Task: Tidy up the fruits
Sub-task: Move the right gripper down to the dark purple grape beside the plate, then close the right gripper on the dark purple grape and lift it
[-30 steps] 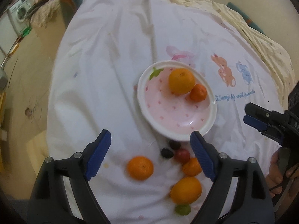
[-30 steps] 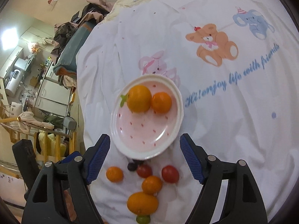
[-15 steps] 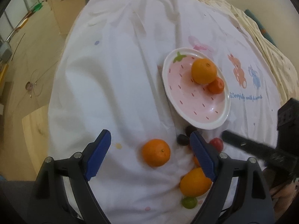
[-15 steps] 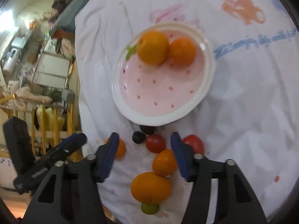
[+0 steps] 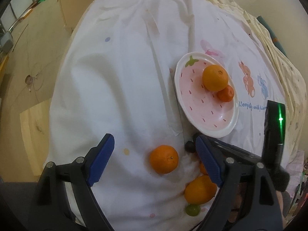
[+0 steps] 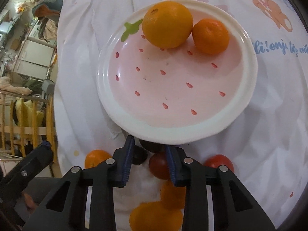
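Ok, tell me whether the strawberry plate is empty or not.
Not empty. The strawberry plate holds a large orange and a smaller mandarin, touching each other; the rest is bare.

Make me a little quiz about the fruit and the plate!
1. How many fruits lie on the strawberry plate?
2. True or false: the green fruit is on the plate.
3. The left gripper is: A) wide open, B) shut on a banana, C) shut on a spoon.

Key: 1. Two, the orange and the mandarin. 2. False, it lies on the cloth. 3. A.
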Available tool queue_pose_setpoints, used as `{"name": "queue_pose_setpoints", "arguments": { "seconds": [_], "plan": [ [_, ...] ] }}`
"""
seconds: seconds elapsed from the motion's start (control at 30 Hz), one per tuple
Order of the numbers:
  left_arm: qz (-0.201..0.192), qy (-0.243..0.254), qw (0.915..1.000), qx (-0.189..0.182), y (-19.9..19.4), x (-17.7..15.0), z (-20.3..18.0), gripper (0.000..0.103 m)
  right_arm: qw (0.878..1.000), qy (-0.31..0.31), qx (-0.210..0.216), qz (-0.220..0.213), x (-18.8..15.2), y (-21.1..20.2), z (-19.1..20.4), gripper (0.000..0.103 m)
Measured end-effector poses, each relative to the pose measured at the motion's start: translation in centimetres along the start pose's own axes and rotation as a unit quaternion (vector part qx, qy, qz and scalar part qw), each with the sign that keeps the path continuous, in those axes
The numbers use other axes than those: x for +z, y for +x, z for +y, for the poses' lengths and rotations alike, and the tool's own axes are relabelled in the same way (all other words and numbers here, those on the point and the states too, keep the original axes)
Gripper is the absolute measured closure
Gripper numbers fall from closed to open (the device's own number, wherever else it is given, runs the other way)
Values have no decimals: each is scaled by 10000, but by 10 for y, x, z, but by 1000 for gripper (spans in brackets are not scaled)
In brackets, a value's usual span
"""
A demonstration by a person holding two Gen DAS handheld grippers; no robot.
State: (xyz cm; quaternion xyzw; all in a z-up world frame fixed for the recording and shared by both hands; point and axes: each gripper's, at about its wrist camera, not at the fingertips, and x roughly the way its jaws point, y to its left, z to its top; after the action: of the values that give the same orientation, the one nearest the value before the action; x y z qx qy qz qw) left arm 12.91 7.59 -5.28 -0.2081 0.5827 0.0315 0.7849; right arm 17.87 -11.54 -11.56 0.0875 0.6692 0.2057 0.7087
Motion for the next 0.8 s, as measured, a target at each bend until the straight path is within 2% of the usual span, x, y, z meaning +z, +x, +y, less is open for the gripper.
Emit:
{"name": "queue_pose_setpoints", "arguments": {
  "seconds": [0.13,0.2,0.37,0.43,0.67,0.73,0.8],
  "plan": [
    [13,-14,10000,-6,1,1,0,19,9997,-230,-127,-3,-2,1,6,79],
    [38,13,10000,49,2,2,0,19,9997,-246,-4,20,-1,-1,6,87],
    [134,137,9996,198,9,-3,-3,19,9991,-212,348,-73,-5,-17,4,90],
    [162,182,9994,246,11,-5,-4,19,9987,-193,468,-95,-7,-23,1,103],
    [196,68,9992,340,17,-4,-1,19,9976,-5,673,-136,-11,-25,-9,103],
    [156,109,9991,371,16,-5,-3,19,9974,16,725,-10,-10,-23,-9,97],
    [121,153,9990,414,15,-5,-4,19,9976,-17,688,2,-8,-20,-2,96]
  ]
}}
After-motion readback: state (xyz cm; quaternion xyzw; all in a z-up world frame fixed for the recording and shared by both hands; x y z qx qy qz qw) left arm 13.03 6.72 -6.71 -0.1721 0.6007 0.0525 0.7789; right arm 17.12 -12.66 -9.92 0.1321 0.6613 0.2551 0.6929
